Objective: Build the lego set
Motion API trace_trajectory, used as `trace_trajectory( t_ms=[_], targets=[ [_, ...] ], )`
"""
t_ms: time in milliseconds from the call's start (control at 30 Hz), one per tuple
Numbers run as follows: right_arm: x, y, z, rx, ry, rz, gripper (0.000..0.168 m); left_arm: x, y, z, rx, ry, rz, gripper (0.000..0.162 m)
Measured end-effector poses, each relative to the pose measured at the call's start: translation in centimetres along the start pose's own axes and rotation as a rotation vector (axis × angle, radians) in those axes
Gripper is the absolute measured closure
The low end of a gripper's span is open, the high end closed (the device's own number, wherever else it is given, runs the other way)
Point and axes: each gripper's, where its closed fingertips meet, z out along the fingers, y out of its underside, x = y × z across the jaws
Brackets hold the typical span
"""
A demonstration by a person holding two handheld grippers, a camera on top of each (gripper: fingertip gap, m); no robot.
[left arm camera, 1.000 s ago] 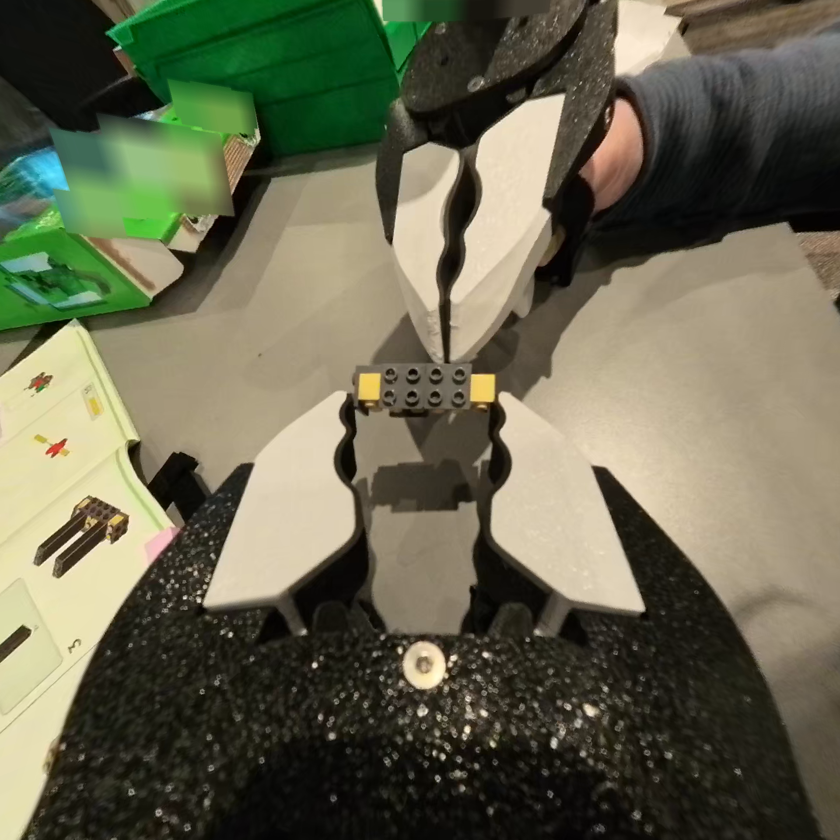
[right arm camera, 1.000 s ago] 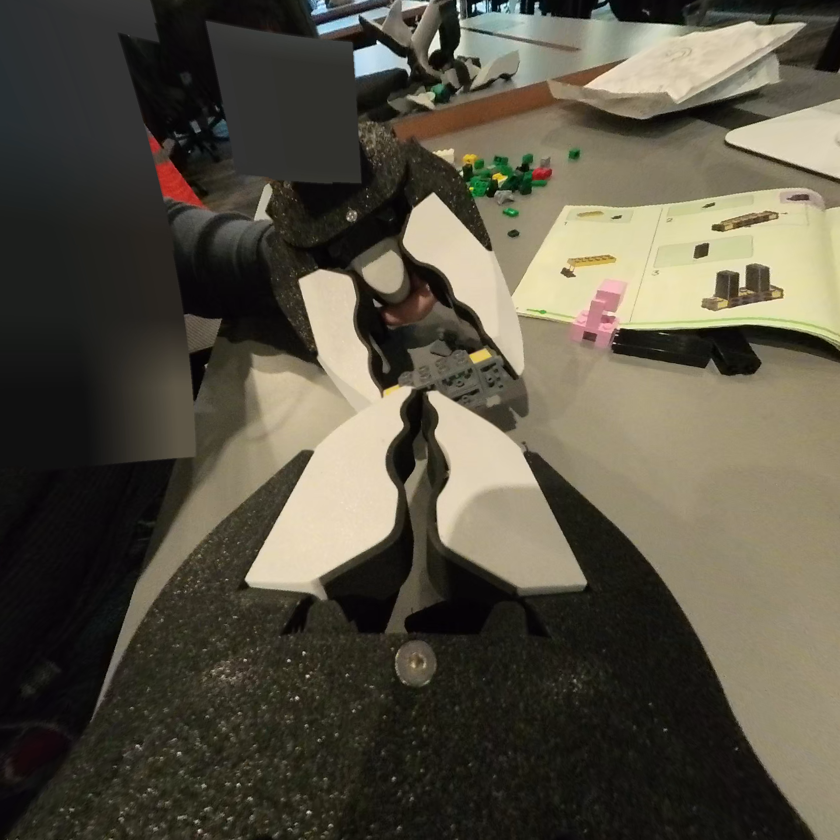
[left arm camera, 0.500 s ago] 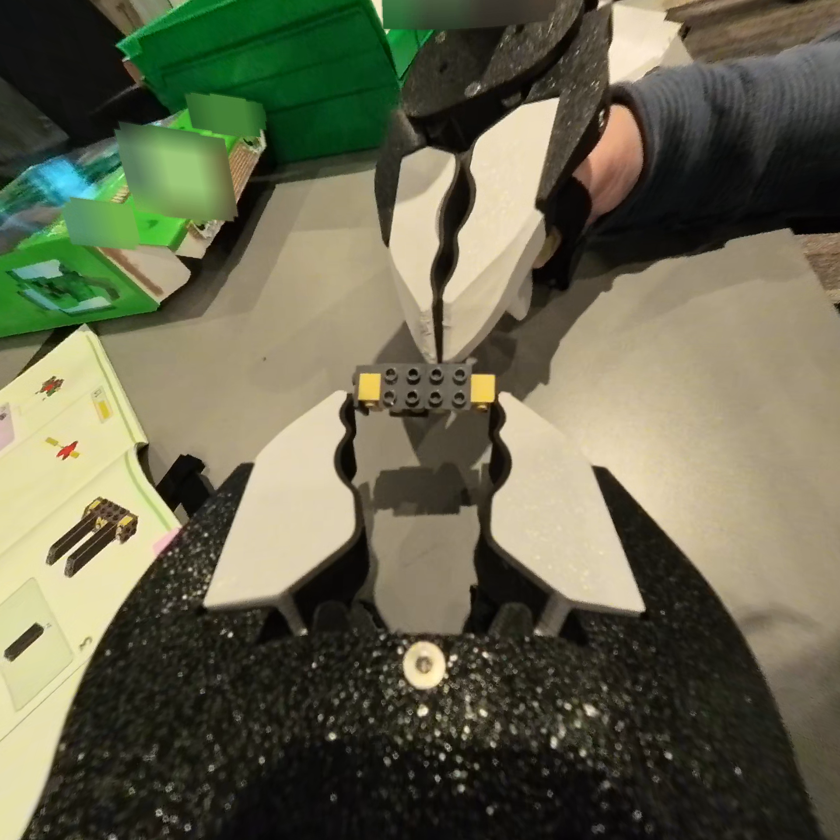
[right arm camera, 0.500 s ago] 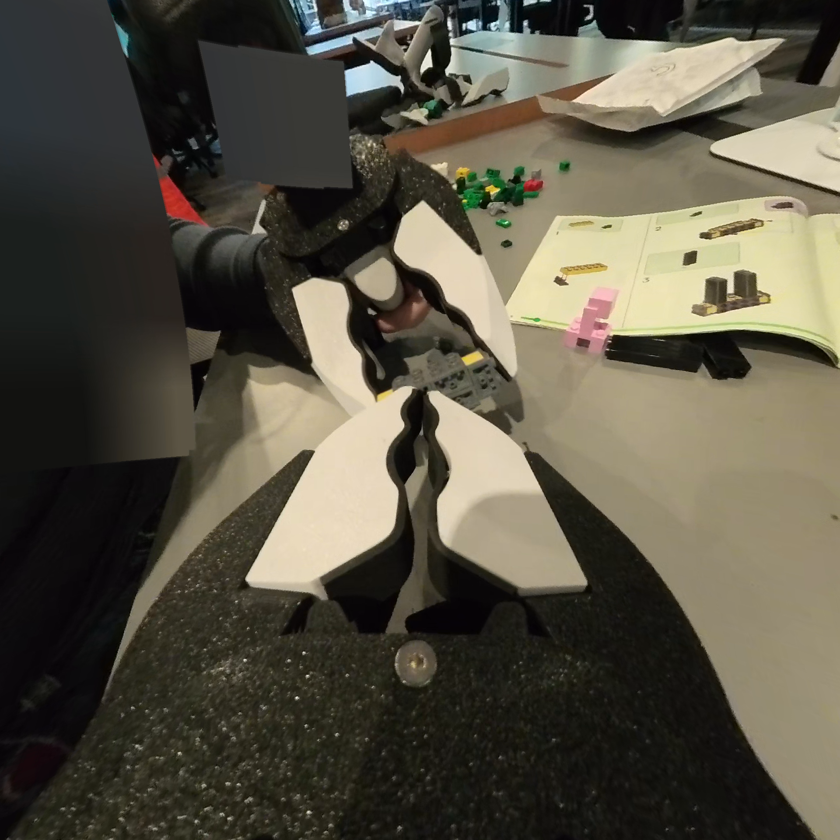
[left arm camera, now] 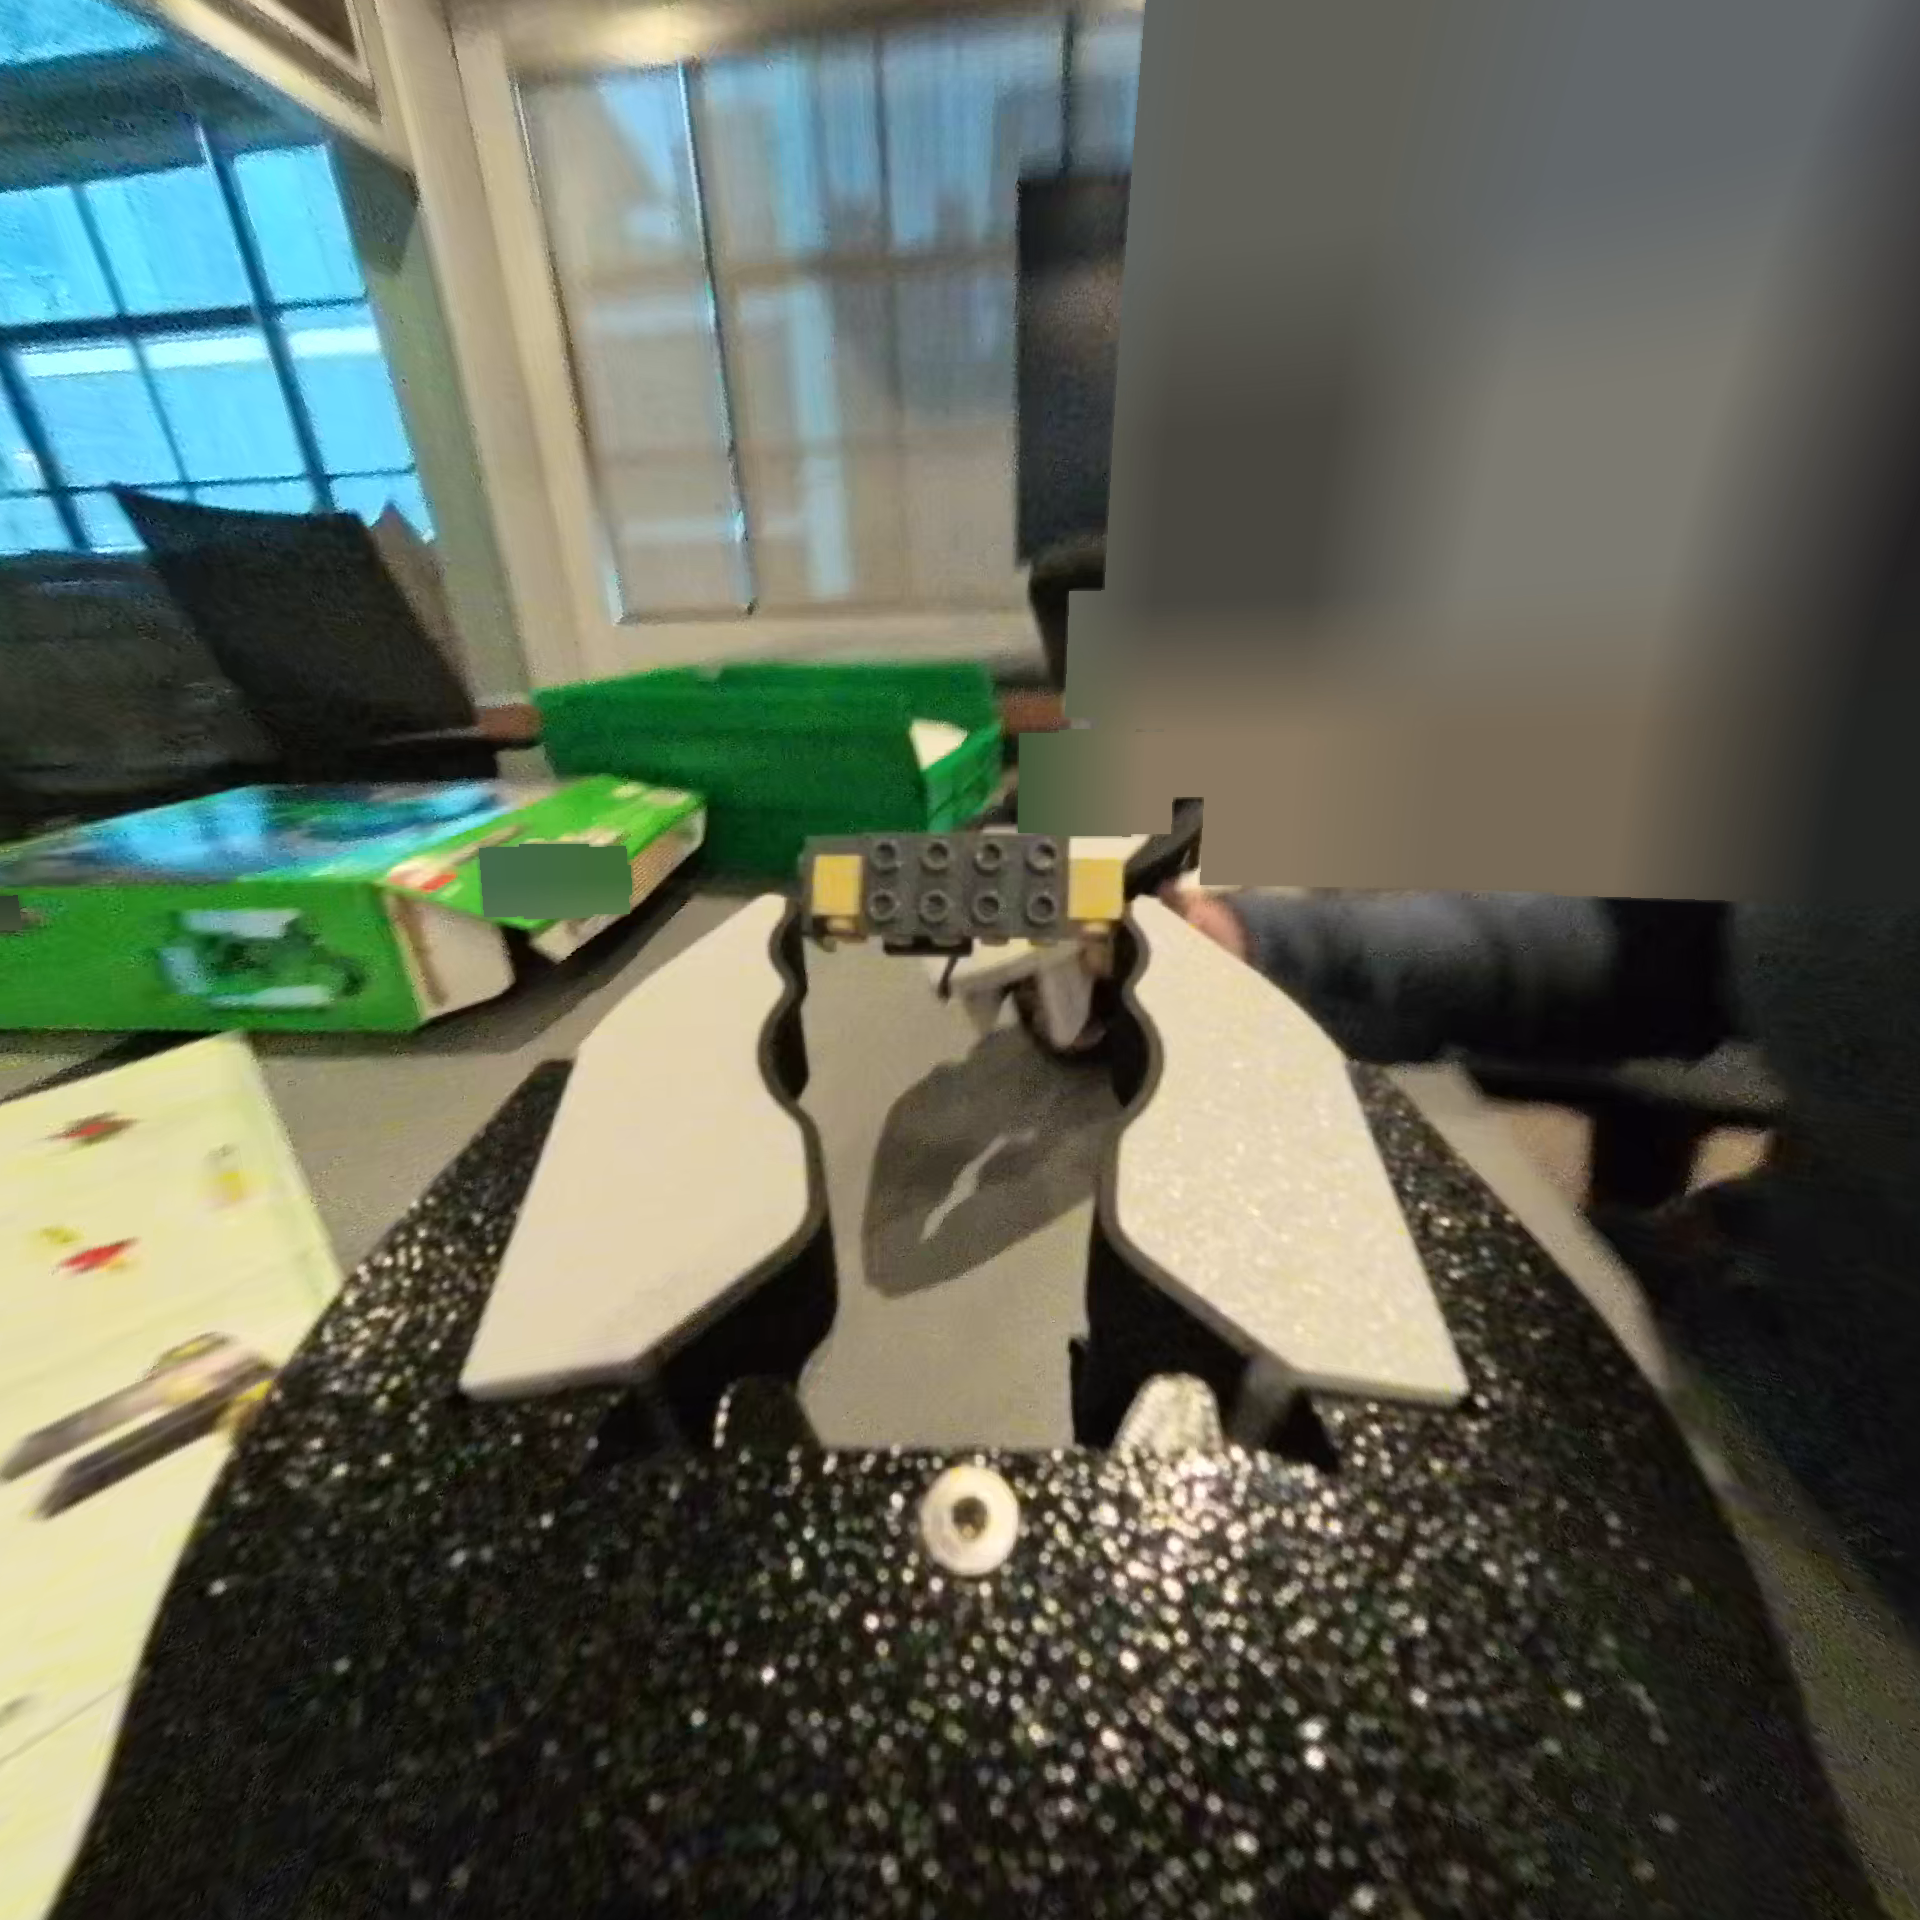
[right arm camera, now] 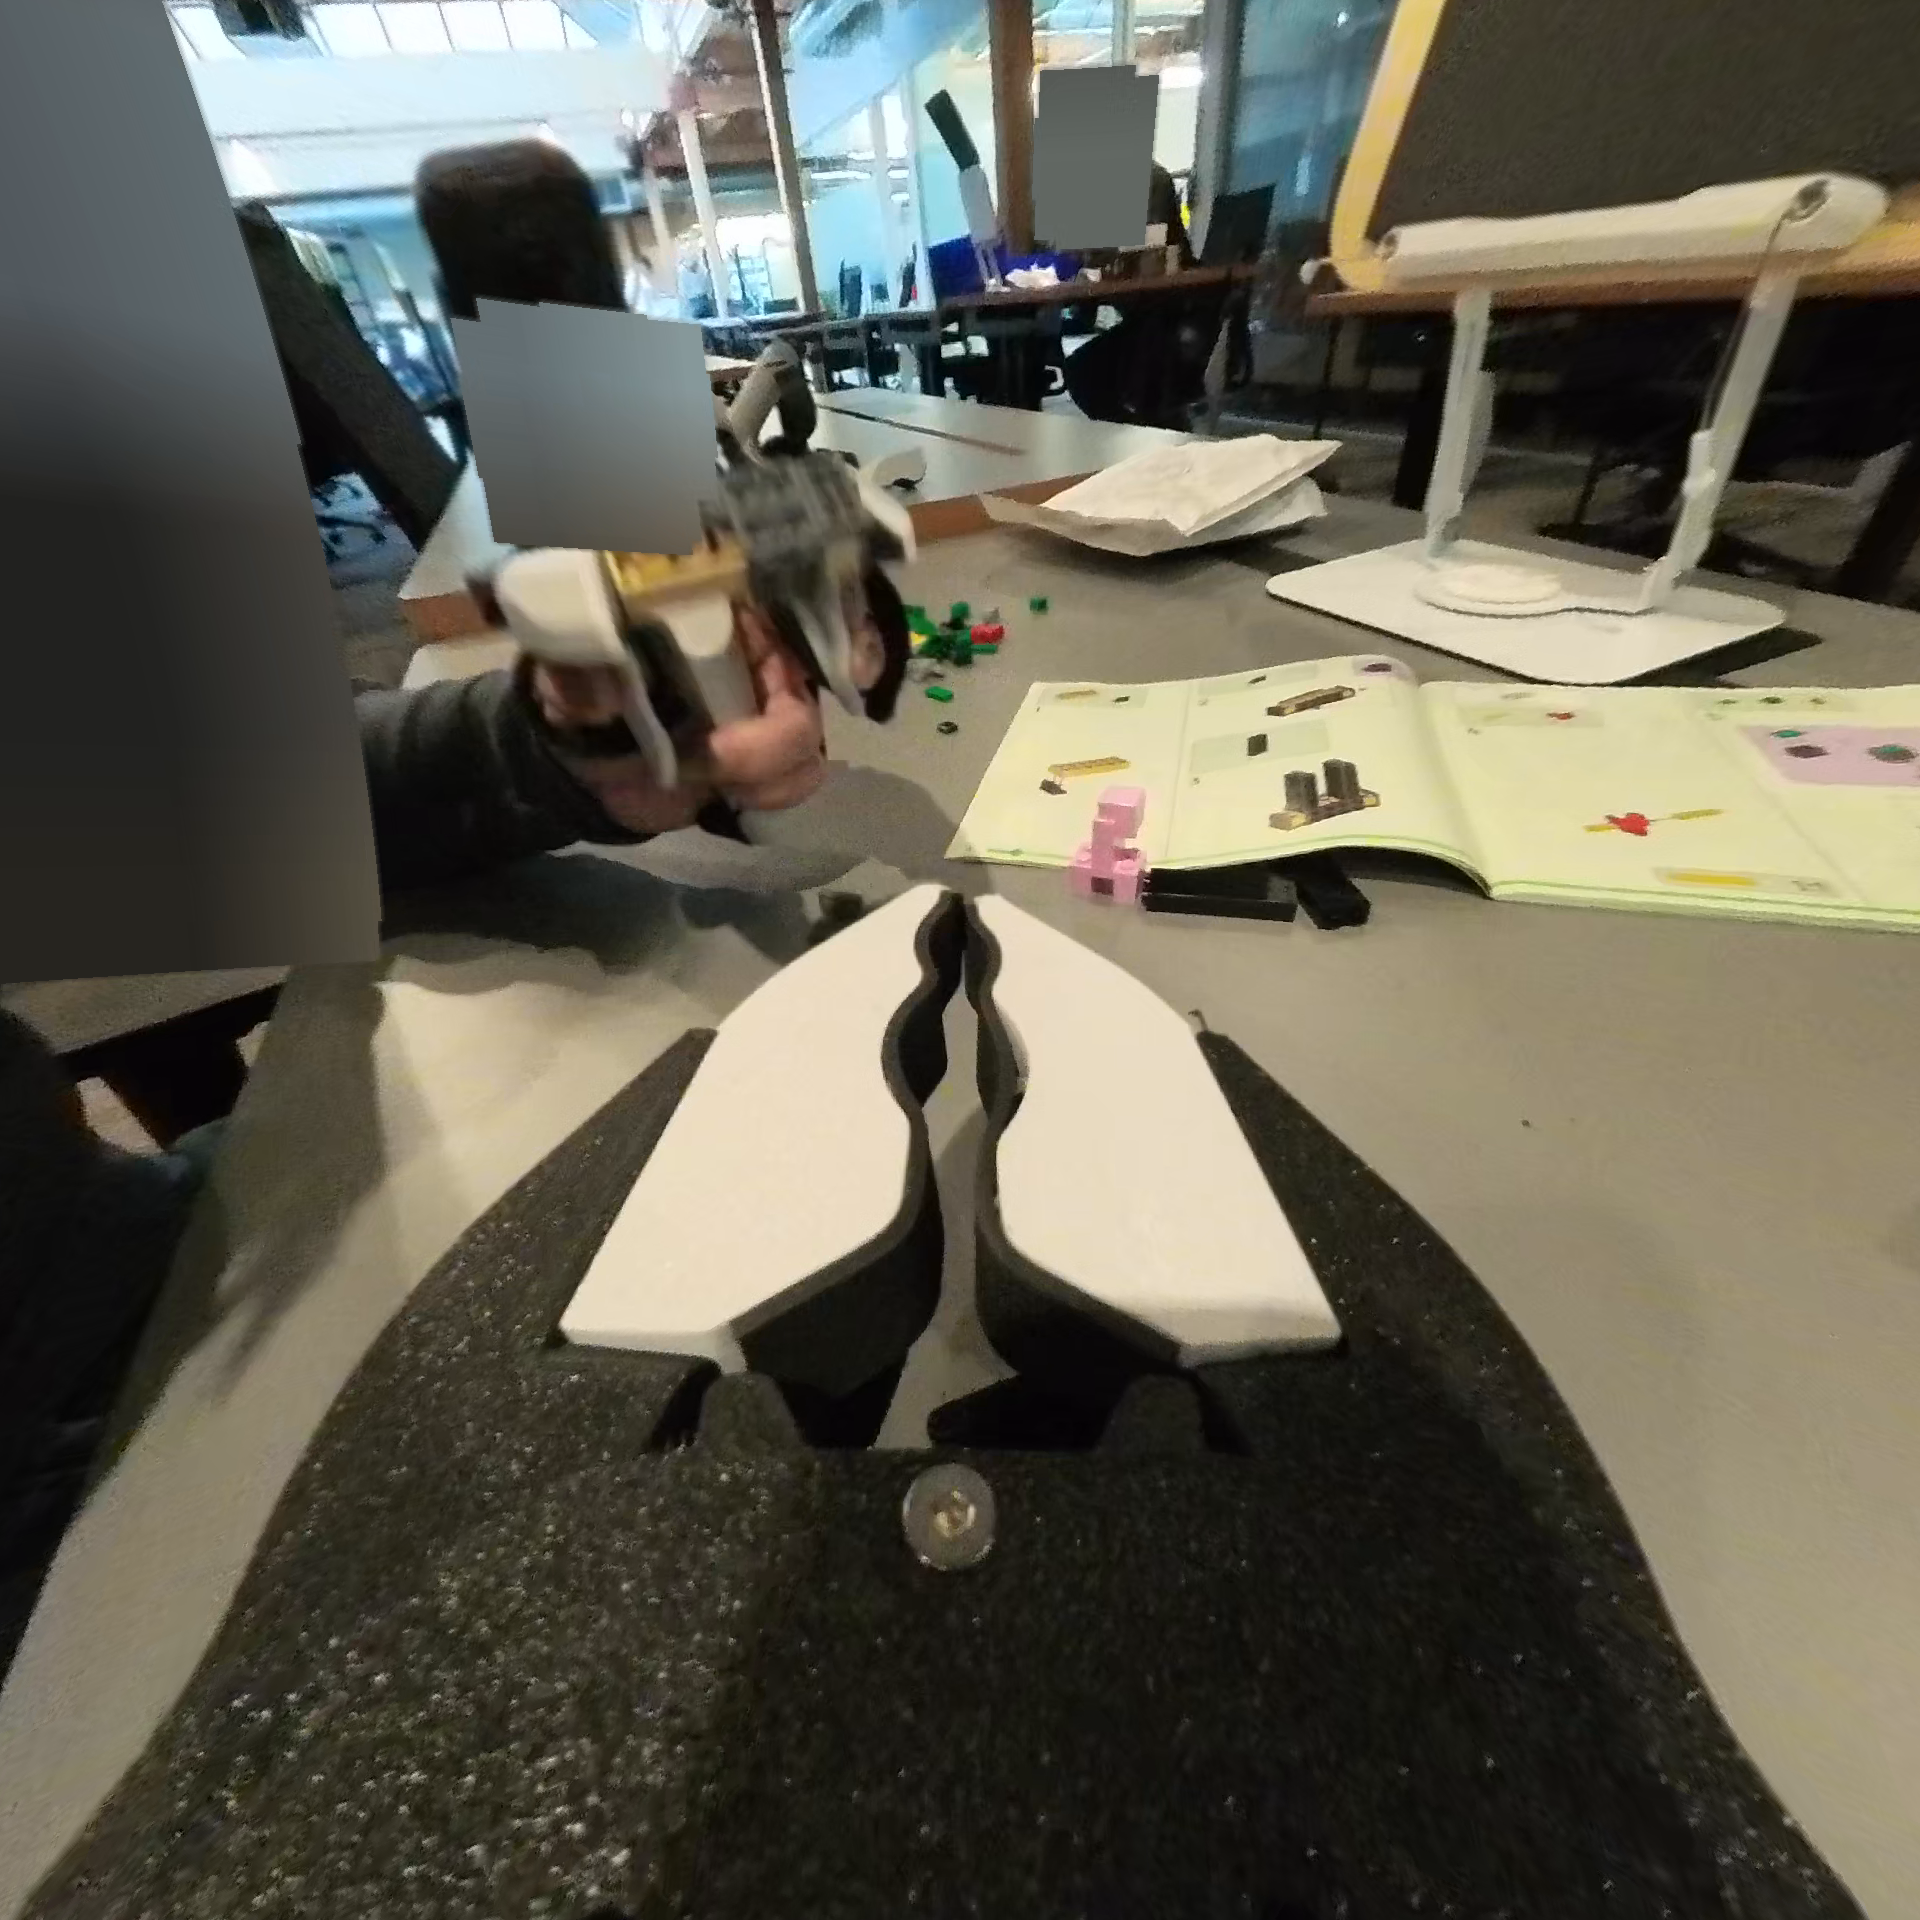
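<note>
My left gripper point(left arm camera: 961, 920) is shut on a dark grey brick assembly with yellow ends point(left arm camera: 961, 891), held by its two ends and lifted off the grey table point(left arm camera: 416, 1091). In the right wrist view this gripper point(right arm camera: 727, 613) shows blurred at upper left, tilted up, with the grey assembly point(right arm camera: 800, 520) in its tips. My right gripper point(right arm camera: 961, 920) is shut and empty, low over the table, apart from the assembly. Part of it point(left arm camera: 1039, 997) shows just beyond the assembly in the left wrist view.
An open instruction booklet point(right arm camera: 1455, 790) lies to the right, with a pink lego figure point(right arm camera: 1112, 857) and black bricks point(right arm camera: 1226, 899) at its near edge. Loose bricks point(right arm camera: 956, 634) lie farther back. A white lamp stand point(right arm camera: 1538, 603) and green boxes point(left arm camera: 260, 904) stand at the table's sides.
My left gripper has lifted and tilted up with the grey assembly. My right gripper has pulled back from the assembly and stays shut.
</note>
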Motion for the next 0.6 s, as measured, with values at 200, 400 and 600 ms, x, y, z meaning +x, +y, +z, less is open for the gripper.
trace_trajectory(
  t_ms=[200,400,600],
  targets=[
    [-0.6,0.7,0.7,-0.046,0.005,-0.076,0.168,-1.3,-2.8,-2.5,0.207,0.064,-0.164,0.106],
    [-0.7,1.0,1.0,-0.079,0.007,-0.097,0.168,-2.4,-3.8,-4.2,0.237,0.013,-0.120,0.106],
    [-2.2,1.9,3.8,-0.169,-0.022,-0.151,0.157,-4.0,-3.5,-6.8,0.232,-0.013,-0.113,0.106]
  ],
)
